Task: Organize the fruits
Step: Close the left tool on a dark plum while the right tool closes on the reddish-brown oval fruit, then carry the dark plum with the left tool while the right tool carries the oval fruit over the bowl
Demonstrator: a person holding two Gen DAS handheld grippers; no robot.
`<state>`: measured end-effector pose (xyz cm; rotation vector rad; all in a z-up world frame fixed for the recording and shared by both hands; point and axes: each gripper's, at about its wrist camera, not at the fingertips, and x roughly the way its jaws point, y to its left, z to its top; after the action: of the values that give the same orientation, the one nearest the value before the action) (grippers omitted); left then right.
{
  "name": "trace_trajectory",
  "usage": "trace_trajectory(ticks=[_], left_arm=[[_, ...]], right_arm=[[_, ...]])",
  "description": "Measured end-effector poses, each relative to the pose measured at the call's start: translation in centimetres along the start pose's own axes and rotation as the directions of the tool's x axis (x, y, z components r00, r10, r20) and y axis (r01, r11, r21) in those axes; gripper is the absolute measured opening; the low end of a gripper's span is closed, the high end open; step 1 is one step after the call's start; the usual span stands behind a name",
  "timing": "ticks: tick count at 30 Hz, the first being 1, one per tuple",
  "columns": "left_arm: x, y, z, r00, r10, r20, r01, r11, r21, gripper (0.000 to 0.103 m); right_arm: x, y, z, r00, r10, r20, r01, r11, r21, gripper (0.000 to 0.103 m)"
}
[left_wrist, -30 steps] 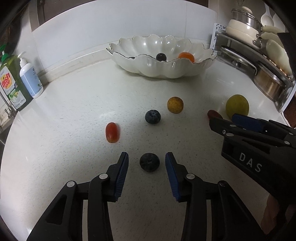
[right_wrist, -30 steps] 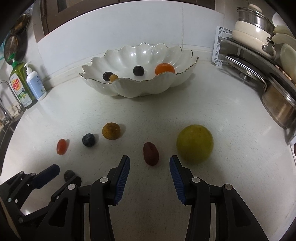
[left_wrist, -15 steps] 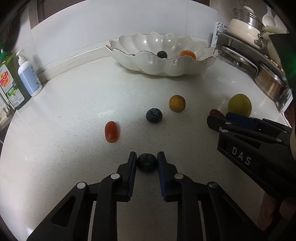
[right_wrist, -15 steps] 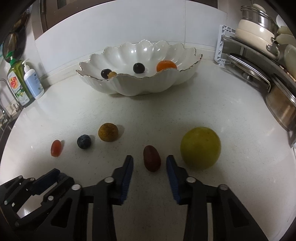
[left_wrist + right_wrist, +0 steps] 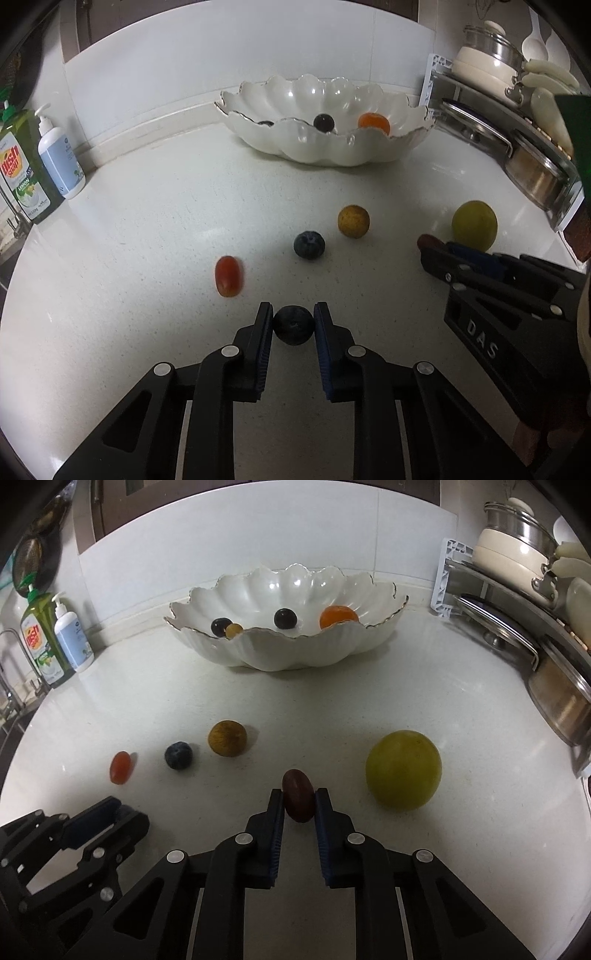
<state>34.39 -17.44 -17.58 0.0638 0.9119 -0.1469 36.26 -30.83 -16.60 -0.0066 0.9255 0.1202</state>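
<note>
My left gripper [image 5: 293,317] is shut on a blueberry [image 5: 293,325] low over the white counter. My right gripper [image 5: 299,798] is shut on a dark red grape [image 5: 298,794]. Loose on the counter lie a red cherry tomato [image 5: 229,276], a second blueberry [image 5: 309,245], a brownish-yellow round fruit [image 5: 353,220] and a large green fruit [image 5: 403,768]. The white scalloped bowl [image 5: 295,653] at the back holds two dark grapes, a small tan fruit and an orange fruit [image 5: 338,616]. The right gripper also shows in the left wrist view [image 5: 439,251].
Two soap bottles [image 5: 37,162] stand at the left by a sink edge. A dish rack with pots and lids [image 5: 524,602] fills the right side. The wall runs behind the bowl.
Both grippers closed from open: the left onto the blueberry, the right onto the dark red grape. Both views have risen slightly.
</note>
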Motion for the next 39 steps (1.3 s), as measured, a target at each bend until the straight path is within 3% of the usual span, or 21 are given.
trace_trajectory(ticks=[21, 39], left_arm=[[-4.4, 2.2, 2.7, 0.991, -0.028, 0.134, 0.027, 1.000, 0.007, 0.023], [-10.6, 3.8, 5.0, 0.950, -0.103, 0.294, 0.090, 0.994, 0.055, 0.023]], right_arm=[[-5.5, 1.9, 1.2, 0.996, -0.019, 0.085, 0.015, 0.999, 0.042, 0.018], [-11.5, 3.5, 2.7, 0.975, -0.078, 0.209, 0.060, 0.994, 0.093, 0.018]])
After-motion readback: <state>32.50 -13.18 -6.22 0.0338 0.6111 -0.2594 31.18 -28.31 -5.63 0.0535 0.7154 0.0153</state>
